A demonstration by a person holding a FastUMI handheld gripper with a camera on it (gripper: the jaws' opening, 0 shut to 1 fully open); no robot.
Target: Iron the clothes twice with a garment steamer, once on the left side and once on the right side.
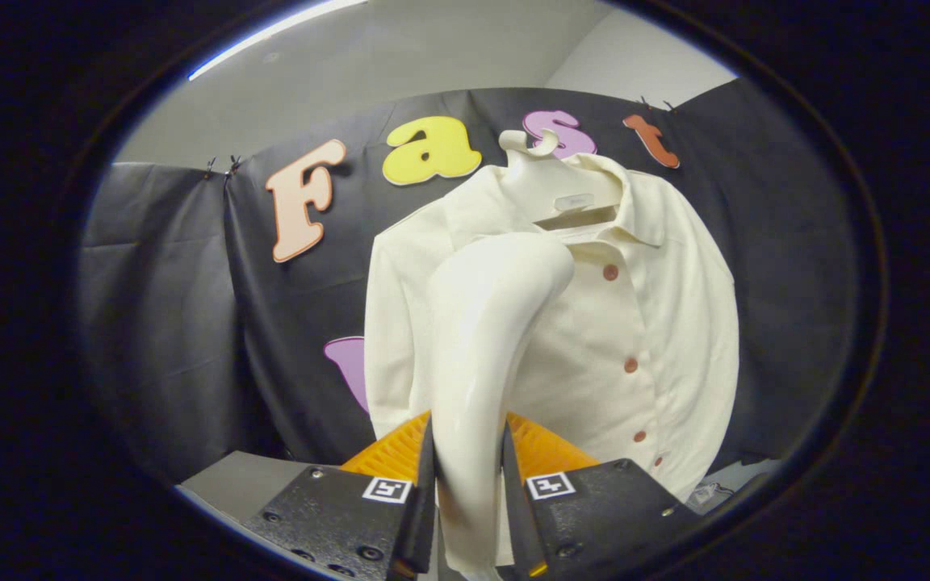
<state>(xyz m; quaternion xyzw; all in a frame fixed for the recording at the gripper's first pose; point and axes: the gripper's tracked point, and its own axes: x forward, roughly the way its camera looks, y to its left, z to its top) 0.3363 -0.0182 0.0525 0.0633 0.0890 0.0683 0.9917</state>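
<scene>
Grip: your gripper (469, 476) has both fingers pressed on the steamer (485, 355) handle, pinching it between them.
Steamer: its head curves up ahead of the fingers, over the shirt's chest.
Shirt: the shirt (594, 339) hangs on a hanger (542, 173) against the booth wall, buttons closed.
Advice: keep the head flat near the cloth, draw one slow vertical pass down that side, avoid the buttons.

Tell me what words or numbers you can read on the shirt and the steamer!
Neck tag of the shirt: too small to read.
Square markers on the gripper: black-and-white patterns, no words.
Steamer, clamped between the jaws: no writing visible.
</scene>
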